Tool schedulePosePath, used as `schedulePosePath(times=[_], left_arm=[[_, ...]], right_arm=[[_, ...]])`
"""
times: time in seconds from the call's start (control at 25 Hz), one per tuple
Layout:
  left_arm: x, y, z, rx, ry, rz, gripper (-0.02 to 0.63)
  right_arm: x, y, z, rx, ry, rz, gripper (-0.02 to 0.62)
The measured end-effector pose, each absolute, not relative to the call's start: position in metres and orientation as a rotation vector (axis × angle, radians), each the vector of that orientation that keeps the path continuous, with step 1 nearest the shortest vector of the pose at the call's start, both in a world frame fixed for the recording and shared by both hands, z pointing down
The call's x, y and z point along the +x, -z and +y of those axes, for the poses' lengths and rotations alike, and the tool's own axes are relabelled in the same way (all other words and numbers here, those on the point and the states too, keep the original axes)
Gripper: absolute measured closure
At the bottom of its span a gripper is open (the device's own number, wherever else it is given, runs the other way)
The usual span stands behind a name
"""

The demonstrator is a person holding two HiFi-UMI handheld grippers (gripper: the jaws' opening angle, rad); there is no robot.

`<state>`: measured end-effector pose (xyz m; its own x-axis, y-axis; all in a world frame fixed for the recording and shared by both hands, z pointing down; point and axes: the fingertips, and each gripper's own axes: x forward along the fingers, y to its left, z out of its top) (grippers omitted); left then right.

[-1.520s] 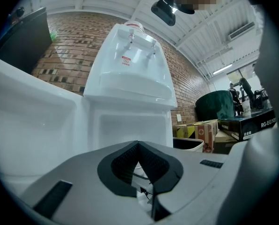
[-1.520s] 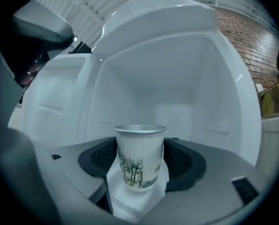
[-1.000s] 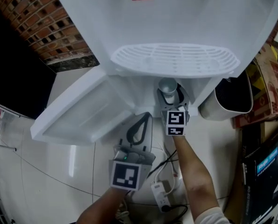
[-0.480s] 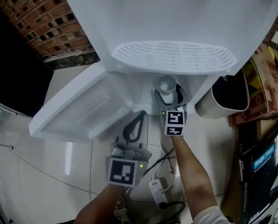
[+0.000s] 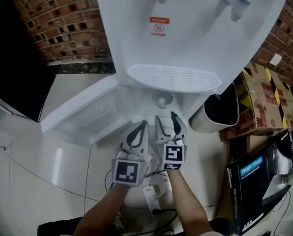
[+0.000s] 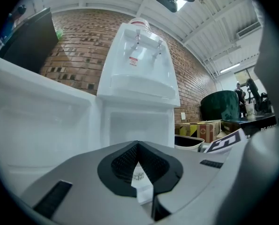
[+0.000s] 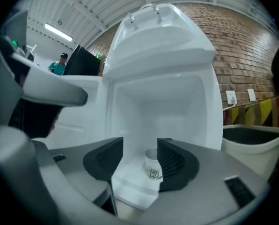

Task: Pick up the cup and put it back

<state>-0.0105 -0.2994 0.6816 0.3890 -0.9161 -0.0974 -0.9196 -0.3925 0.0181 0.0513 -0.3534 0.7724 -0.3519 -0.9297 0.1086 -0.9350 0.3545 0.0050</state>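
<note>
A small white paper cup [image 5: 162, 100] [image 7: 151, 166] stands upright on the floor of the open cabinet under the white water dispenser [image 5: 186, 33]. My right gripper [image 5: 166, 123] [image 7: 140, 156] is open in front of the cabinet. Its jaws have just been closing, with nothing between them, and the cup stands free beyond the tips. Beside it on the left, my left gripper [image 5: 136, 133] [image 6: 137, 146] is shut and empty, its pads meeting at the tip. In the right gripper view the right jaw hides the cup's right side.
The cabinet door [image 5: 82, 113] hangs open to the left. The drip tray [image 5: 173, 77] juts out above the cabinet. A white bin [image 5: 218, 113] and cardboard boxes [image 5: 262, 95] stand at the right. A power strip [image 5: 151, 199] with cables lies on the floor below my hands.
My right gripper has let go of the cup and drawn back out of the cabinet toward me. The cup stays inside. The left gripper has barely moved.
</note>
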Motion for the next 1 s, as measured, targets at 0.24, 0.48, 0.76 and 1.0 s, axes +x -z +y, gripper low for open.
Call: schedulePosePath(times=[0.24,0.48,0.76,1.0], left_arm=[[-0.003,-0.653,-0.296,-2.559,-0.162,1.670,0.606],[0.005,-0.631,-0.291,-2.562,-0.193,1.651,0.606],[0.015,-0.604,-0.290,-2.543,-0.228,1.577,0.606],[0.019,-0.590,-0.296,-2.559,-0.208,1.507,0.606]], right_arm=[[0.050,-0.695,-0.314,1.740,0.003,-2.549,0.484],[0.054,-0.642,-0.289,1.766,0.056,-2.559,0.566],[0.063,-0.623,-0.287,1.778,0.075,-2.548,0.589],[0.065,-0.613,-0.291,1.770,0.092,-2.534,0.589]])
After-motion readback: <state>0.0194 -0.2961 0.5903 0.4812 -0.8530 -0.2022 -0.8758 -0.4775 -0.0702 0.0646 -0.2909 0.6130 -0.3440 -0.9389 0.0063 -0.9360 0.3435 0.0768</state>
